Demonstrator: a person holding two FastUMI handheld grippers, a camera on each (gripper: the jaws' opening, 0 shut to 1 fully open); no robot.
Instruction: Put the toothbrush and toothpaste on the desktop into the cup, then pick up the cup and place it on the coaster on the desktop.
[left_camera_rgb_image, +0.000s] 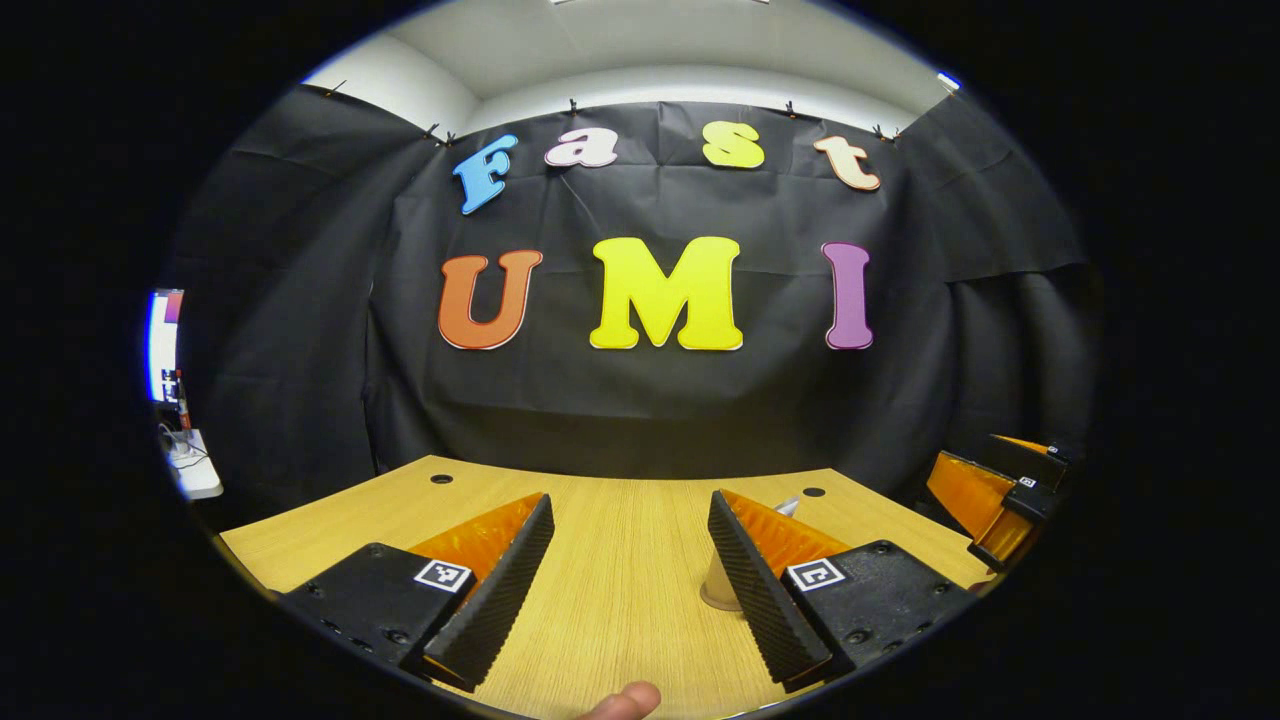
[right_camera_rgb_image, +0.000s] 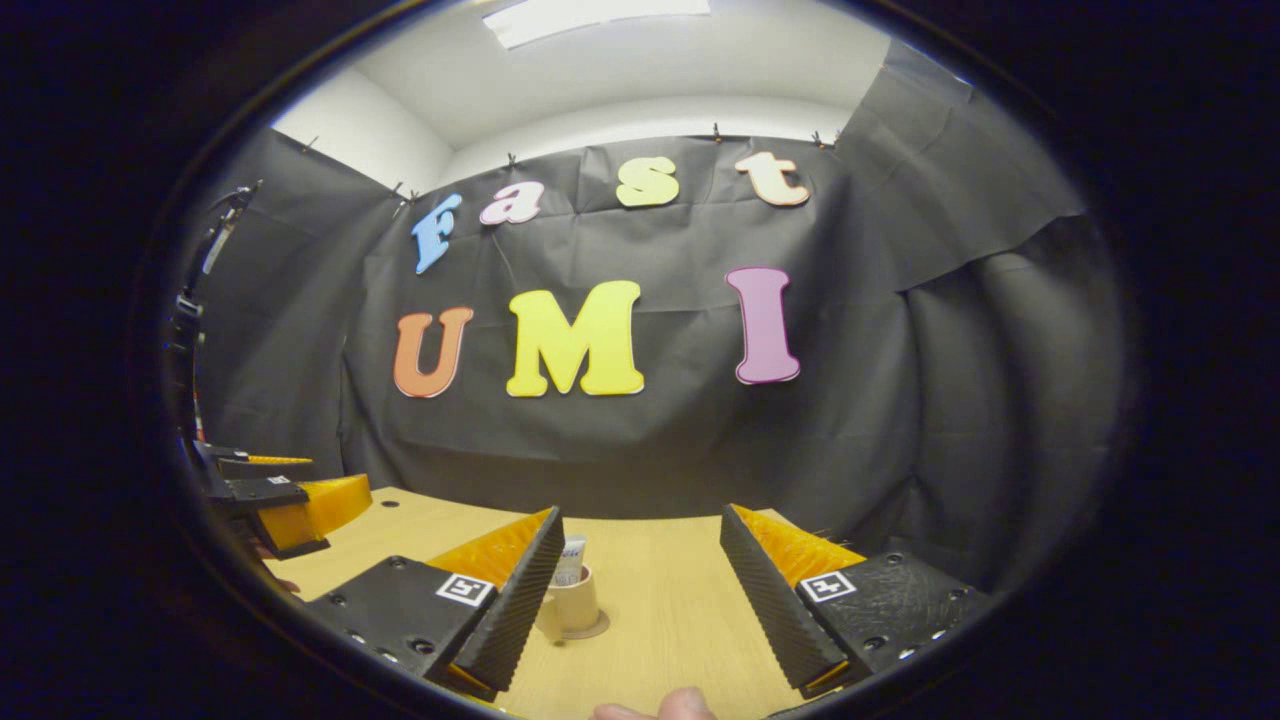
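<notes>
Both grippers' jaws released over the desk (left_camera_rgb_image: 620, 560), cup (right_camera_rgb_image: 575, 605) half hidden behind a finger (contents unclear), coaster edge barely visible.

Left gripper view, lower right: cup (left_camera_rgb_image: 718, 588) mostly hidden behind left gripper (left_camera_rgb_image: 632, 580) finger. Right gripper view, lower centre: cup (right_camera_rgb_image: 575, 606) partly hidden; its contents too small to identify

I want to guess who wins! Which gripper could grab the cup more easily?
Probably the right gripper: it is open, and the cup is in plain sight between its fingers. The left gripper is open too, but one finger half hides the cup.
</notes>
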